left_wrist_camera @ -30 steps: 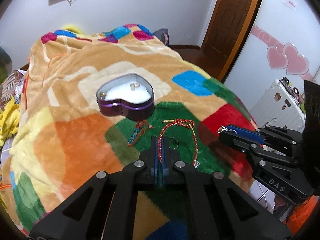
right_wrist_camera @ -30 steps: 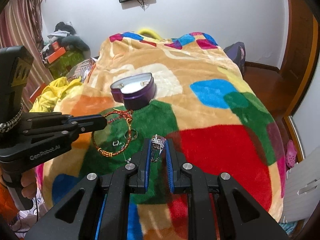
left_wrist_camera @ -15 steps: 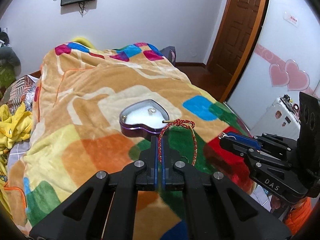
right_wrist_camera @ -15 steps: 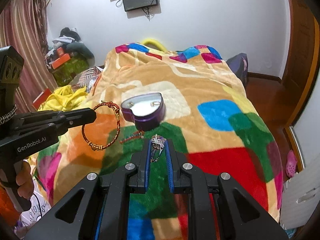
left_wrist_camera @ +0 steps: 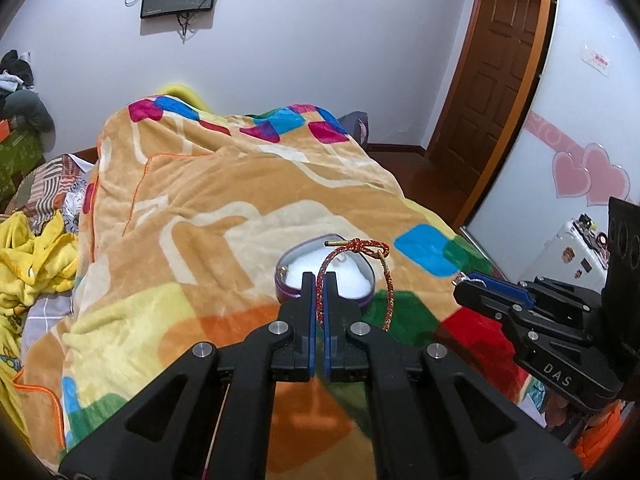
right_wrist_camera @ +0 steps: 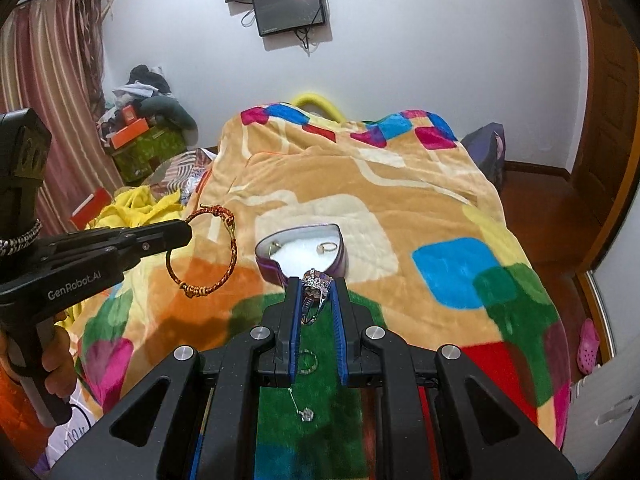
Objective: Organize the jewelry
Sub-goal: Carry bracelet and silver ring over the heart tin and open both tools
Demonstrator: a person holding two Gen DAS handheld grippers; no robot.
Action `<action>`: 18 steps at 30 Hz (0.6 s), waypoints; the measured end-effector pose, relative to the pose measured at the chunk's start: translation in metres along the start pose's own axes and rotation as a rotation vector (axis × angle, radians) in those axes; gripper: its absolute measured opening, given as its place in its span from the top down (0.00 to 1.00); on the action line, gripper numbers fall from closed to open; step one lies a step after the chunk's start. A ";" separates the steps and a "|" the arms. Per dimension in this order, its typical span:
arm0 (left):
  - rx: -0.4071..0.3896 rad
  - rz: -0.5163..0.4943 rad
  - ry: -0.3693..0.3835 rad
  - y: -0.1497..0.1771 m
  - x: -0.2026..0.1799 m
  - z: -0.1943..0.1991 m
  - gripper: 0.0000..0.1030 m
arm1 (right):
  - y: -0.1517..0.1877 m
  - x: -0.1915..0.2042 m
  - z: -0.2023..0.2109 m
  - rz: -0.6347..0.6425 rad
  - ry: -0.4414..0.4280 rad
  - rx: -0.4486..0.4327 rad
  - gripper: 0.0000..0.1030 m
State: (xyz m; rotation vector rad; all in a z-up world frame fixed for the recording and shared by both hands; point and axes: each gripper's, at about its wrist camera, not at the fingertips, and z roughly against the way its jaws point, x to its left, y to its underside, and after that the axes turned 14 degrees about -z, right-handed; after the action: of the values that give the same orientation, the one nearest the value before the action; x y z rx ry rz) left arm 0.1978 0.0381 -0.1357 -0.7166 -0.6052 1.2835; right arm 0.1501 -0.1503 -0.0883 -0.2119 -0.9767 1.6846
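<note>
My left gripper (left_wrist_camera: pixel 319 280) is shut on a red and gold cord bracelet (left_wrist_camera: pixel 384 272) and holds it in the air; the bracelet also shows in the right wrist view (right_wrist_camera: pixel 224 276). My right gripper (right_wrist_camera: pixel 316 284) is shut on a silver ring with a purple stone (right_wrist_camera: pixel 316 282). A purple heart-shaped jewelry box (right_wrist_camera: pixel 304 252) sits open on the blanket just beyond both grippers, with two rings (right_wrist_camera: pixel 326 247) on its white lining. It shows in the left wrist view (left_wrist_camera: pixel 348 276) behind the bracelet.
A colourful patchwork blanket (right_wrist_camera: pixel 420 200) covers the bed. A small ring (right_wrist_camera: pixel 308 362) and a pendant on a chain (right_wrist_camera: pixel 306 414) lie on the green patch under my right gripper. Yellow cloth (left_wrist_camera: pixel 32 260) lies left of the bed. A white suitcase (left_wrist_camera: pixel 580 248) stands at right.
Both grippers have risen and tilted up from the blanket. The left one lifted the cord bracelet off the blanket and carries it toward the heart box. The right one still holds the ring.
</note>
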 end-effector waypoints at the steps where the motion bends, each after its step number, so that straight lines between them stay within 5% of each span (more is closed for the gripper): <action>1: -0.002 0.001 -0.004 -0.002 0.002 -0.002 0.99 | -0.001 0.000 -0.001 0.000 -0.002 0.000 0.87; 18: 0.000 0.015 -0.021 -0.023 0.024 -0.044 0.99 | -0.017 0.002 -0.037 0.007 -0.027 0.039 0.87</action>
State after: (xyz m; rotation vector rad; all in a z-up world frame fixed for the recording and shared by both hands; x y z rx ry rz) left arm 0.2493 0.0524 -0.1462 -0.7094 -0.6181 1.3063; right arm 0.1835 -0.1297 -0.1002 -0.1676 -0.9633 1.7150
